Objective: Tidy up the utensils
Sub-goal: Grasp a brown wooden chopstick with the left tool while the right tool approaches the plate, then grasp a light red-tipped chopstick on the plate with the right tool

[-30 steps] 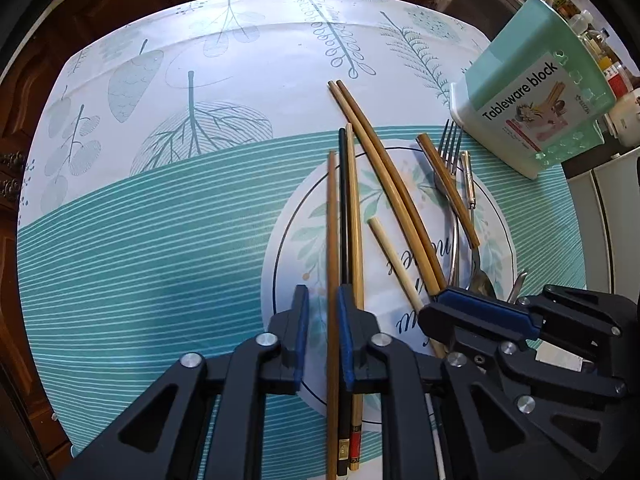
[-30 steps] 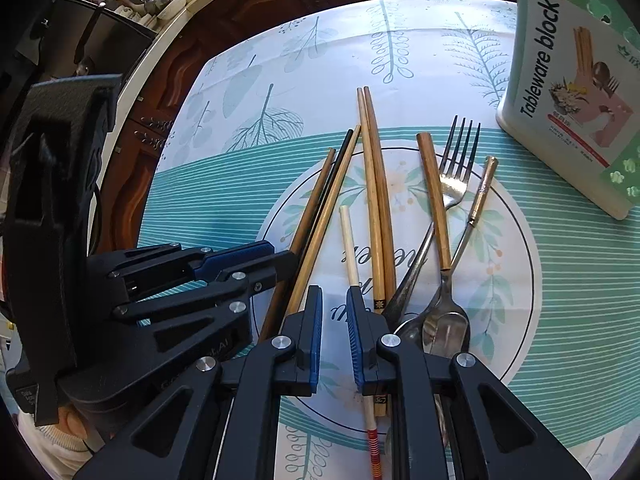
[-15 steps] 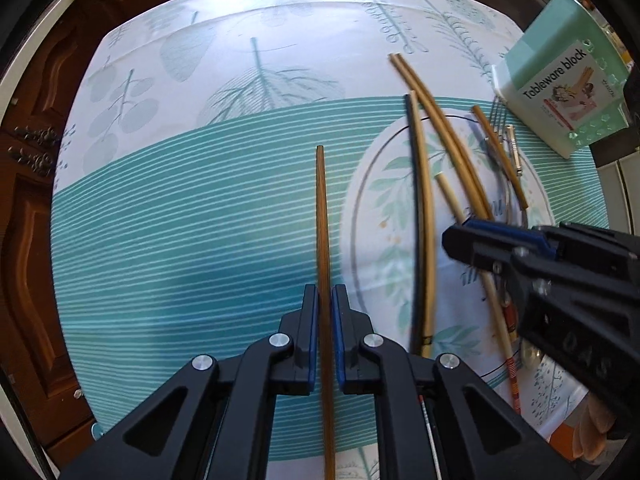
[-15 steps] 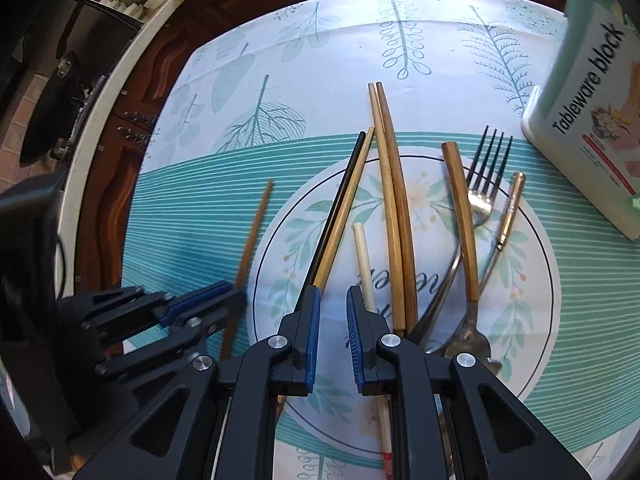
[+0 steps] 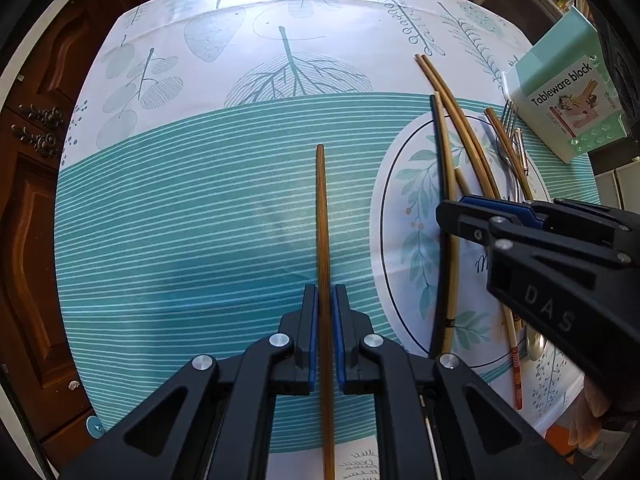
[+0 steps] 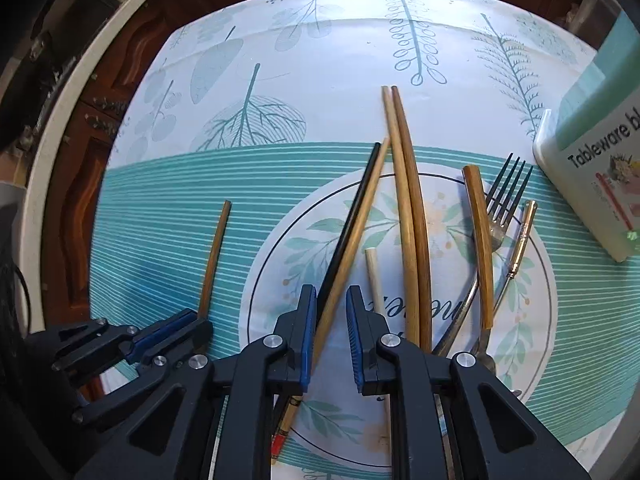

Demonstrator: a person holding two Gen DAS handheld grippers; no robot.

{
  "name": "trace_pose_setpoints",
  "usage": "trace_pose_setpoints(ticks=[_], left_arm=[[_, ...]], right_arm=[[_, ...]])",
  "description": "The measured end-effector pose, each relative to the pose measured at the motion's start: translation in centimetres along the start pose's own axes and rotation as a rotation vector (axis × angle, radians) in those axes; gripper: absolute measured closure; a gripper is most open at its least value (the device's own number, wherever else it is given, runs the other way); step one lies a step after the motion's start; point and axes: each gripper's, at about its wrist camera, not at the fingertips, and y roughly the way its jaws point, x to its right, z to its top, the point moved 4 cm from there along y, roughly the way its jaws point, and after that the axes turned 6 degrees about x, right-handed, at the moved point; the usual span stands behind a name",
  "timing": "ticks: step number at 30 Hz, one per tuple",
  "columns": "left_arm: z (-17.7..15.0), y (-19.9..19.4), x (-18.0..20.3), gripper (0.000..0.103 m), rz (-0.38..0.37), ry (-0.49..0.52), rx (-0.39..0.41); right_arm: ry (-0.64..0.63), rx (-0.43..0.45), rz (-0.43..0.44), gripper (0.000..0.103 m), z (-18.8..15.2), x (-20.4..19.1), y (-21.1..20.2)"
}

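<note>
A thin brown wooden chopstick [image 5: 322,240] sits clamped between the pads of the left tool [image 5: 325,332], out over the teal-striped part of the counter [image 5: 180,208], well apart from the other utensils. Those lie loose toward the counter's right side: a black and tan chopstick pair [image 6: 352,232], two long bamboo chopsticks [image 6: 412,216], a short pale stick [image 6: 374,276], a dark-tined fork [image 6: 505,184] and more cutlery. The right tool [image 6: 328,336] hovers over the black and tan pair, jaws narrowly apart with nothing gripped. The mint-green tableware block [image 5: 568,88] at the far right corner looks unfilled from what shows, so sorting has barely begun.
</note>
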Motion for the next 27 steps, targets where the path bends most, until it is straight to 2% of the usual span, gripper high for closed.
trace_pose_setpoints(ticks=[3,11,14,17,22,27], left_arm=[[-0.5,-0.2,-0.4,0.097,-0.014,-0.009,0.001],[-0.7,-0.4,-1.1,0.097,-0.04,-0.016,0.003],[-0.7,-0.4,-1.3,0.097,-0.042,-0.013,0.006],[-0.8,-0.4,-1.3,0.097,-0.039,-0.014,0.005],[-0.8,-0.3,-1.2,0.097,-0.037,-0.011,0.004],[-0.9,-0.2,-1.1,0.097,-0.031,-0.013,0.001]], right_arm=[[-0.049,-0.024,-0.034,0.088,-0.4,-0.8,0.1],[0.038,-0.053,0.087,0.088,-0.5,0.4,-0.1],[0.059,-0.05,0.1,0.088,-0.4,1.0,0.0],[0.07,-0.041,0.093,0.089,-0.2,1.0,-0.1],[0.034,-0.031,0.006,0.089,-0.5,1.5,-0.5],[0.005,-0.031,-0.021,0.089,-0.7,1.6,-0.6]])
